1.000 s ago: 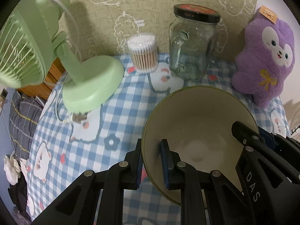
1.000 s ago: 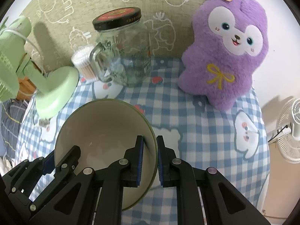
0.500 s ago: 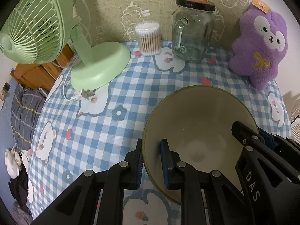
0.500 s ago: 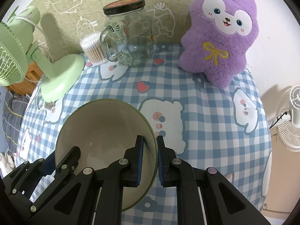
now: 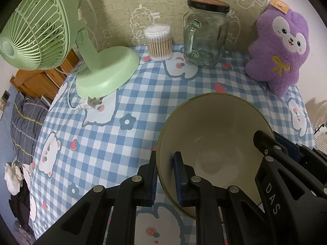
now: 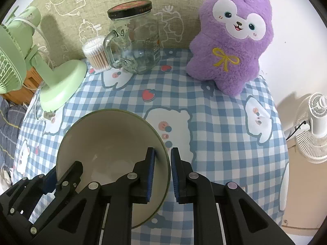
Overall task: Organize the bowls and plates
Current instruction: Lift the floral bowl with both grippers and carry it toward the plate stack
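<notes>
A cream bowl (image 5: pixel 214 130) with a dark green rim is held tilted over the checked tablecloth (image 5: pixel 114 134), gripped from both sides. My left gripper (image 5: pixel 165 159) has the bowl's left rim between its blue pads, and its jaws are closing tighter on it. My right gripper (image 6: pixel 162 153) is shut on the opposite rim of the bowl (image 6: pixel 108 138), one pad inside and one outside. The right gripper (image 5: pixel 267 145) also shows at the right edge of the left wrist view. The left gripper (image 6: pixel 67 173) appears at the lower left of the right wrist view. The bowl is empty.
At the back stand a green desk fan (image 5: pixel 106 69) with its plug (image 5: pixel 92 102), a tub of cotton swabs (image 5: pixel 158 40), a lidded glass jar (image 5: pixel 204 36) and a purple plush toy (image 6: pixel 231 47). A white floor fan (image 6: pixel 314 122) stands beyond the table's right edge.
Both grippers and the bowl have drawn back from the jar and plush, so more tablecloth shows ahead. Both grips on the rim look the same.
</notes>
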`<control>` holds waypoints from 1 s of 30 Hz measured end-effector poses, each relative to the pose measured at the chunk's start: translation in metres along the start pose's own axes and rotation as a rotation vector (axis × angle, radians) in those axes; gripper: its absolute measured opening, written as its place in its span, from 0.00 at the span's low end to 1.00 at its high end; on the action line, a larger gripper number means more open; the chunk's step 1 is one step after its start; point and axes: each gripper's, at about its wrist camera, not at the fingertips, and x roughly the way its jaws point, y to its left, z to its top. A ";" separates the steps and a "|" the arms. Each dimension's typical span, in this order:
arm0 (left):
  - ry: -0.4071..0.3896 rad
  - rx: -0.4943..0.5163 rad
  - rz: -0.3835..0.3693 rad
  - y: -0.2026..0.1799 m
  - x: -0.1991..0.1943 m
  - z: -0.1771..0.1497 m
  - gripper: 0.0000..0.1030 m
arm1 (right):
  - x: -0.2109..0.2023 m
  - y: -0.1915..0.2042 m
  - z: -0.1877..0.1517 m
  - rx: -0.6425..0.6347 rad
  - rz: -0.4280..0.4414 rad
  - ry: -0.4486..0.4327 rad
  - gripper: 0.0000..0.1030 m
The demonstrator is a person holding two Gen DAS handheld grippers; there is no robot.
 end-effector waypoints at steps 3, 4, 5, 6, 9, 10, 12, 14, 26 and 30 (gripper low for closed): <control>0.001 -0.003 -0.007 0.000 0.000 0.000 0.11 | -0.002 0.002 0.001 -0.020 -0.001 -0.002 0.15; 0.003 -0.004 -0.007 0.000 0.000 0.000 0.11 | -0.002 0.003 0.001 -0.022 -0.001 -0.002 0.15; 0.005 -0.006 -0.009 0.000 0.000 0.000 0.11 | -0.002 0.003 0.001 -0.021 -0.002 0.000 0.15; 0.006 -0.007 -0.011 0.000 0.000 0.000 0.11 | -0.002 0.003 0.001 -0.019 -0.004 0.002 0.15; 0.001 0.002 -0.019 0.000 -0.001 0.000 0.11 | -0.003 0.003 -0.001 -0.014 -0.006 -0.002 0.15; -0.004 0.005 -0.020 0.000 -0.001 -0.001 0.11 | -0.003 0.002 -0.002 -0.010 -0.006 -0.001 0.15; -0.011 0.014 -0.019 -0.001 -0.004 -0.002 0.11 | -0.005 0.001 -0.003 -0.002 -0.005 -0.002 0.15; -0.024 0.020 -0.017 -0.002 -0.008 -0.003 0.11 | -0.009 0.000 -0.005 0.006 -0.010 -0.011 0.15; -0.091 0.040 -0.044 0.006 -0.051 -0.010 0.11 | -0.062 0.004 -0.018 0.036 -0.040 -0.067 0.15; -0.113 0.050 -0.060 0.013 -0.073 -0.017 0.11 | -0.088 0.008 -0.026 0.051 -0.053 -0.089 0.15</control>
